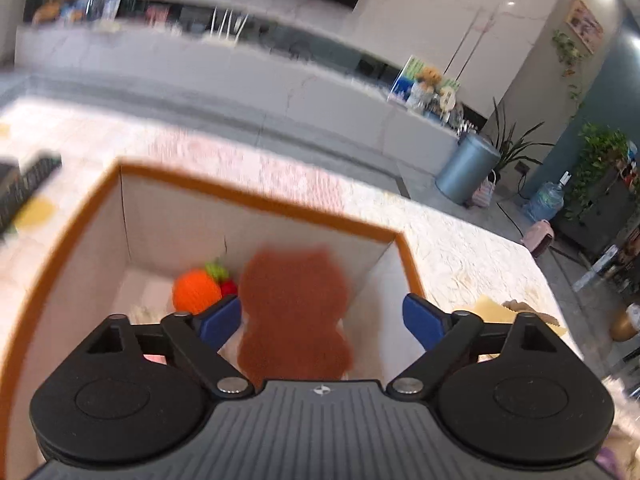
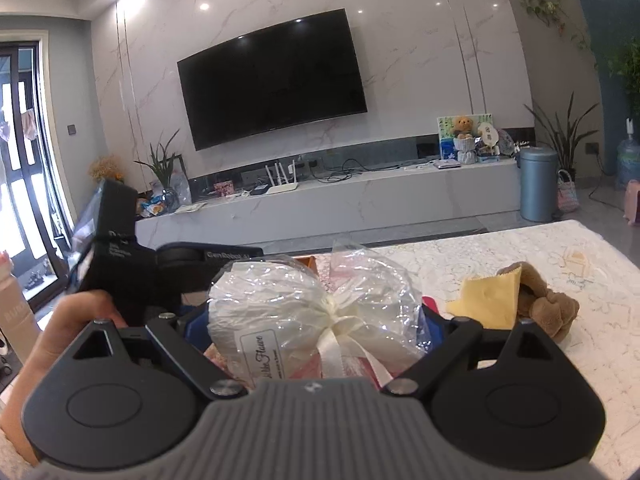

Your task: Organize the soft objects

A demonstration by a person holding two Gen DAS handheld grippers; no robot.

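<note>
I hold left gripper [image 1: 322,318] wide over the orange-rimmed white box [image 1: 256,200] | blurred rust-brown plush [image 1: 294,316] between its pads, untouched, likely dropping in beside orange knitted fruit [image 1: 196,290] | right gripper [image 2: 316,320] clamps clear-wrapped white bundle [image 2: 304,308], next for the box.

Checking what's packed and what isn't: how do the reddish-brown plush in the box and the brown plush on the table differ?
The reddish-brown plush sits inside the orange-rimmed box; the brown plush lies out on the white tablecloth. The first is rusty red and blurred, the second duller tan-brown. A yellow cloth adjoins only the second. Both look soft.
</note>
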